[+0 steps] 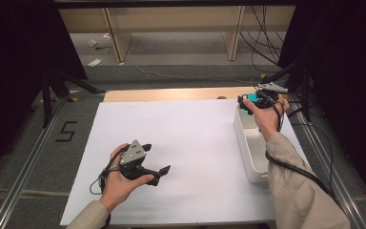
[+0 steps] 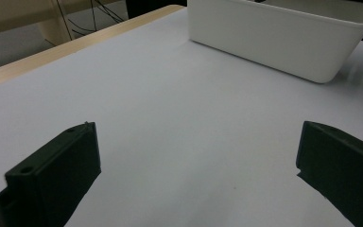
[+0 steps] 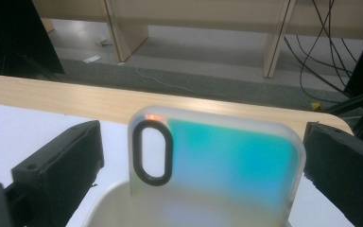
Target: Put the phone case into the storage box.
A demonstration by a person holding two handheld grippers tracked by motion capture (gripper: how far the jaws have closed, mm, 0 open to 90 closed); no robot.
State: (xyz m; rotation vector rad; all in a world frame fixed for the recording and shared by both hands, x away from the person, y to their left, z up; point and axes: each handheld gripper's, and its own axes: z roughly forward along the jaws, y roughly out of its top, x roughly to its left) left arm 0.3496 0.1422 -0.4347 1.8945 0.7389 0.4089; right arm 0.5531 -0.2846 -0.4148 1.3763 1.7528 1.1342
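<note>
On the white table (image 1: 181,143), the teal phone case (image 3: 227,161) stands in the white bin (image 1: 250,157) at three o'clock between the wide jaws of the right gripper (image 1: 253,102), untouched; it looks light, smooth and slippery, best gripped across its side edges, while the left gripper (image 1: 150,162) rests wide and empty at seven o'clock.

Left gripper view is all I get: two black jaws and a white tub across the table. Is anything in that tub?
Observer: Yes. A translucent phone case with a teal back stands upright at the far end of the white tub.
Operator: Is something holding it?
Observer: The right gripper sits around it with its jaws open; the right gripper view shows a gap between one jaw and the case.
Operator: Who works that gripper?
Observer: A person's arm in a beige sleeve, reaching past the tub's near end.
</note>
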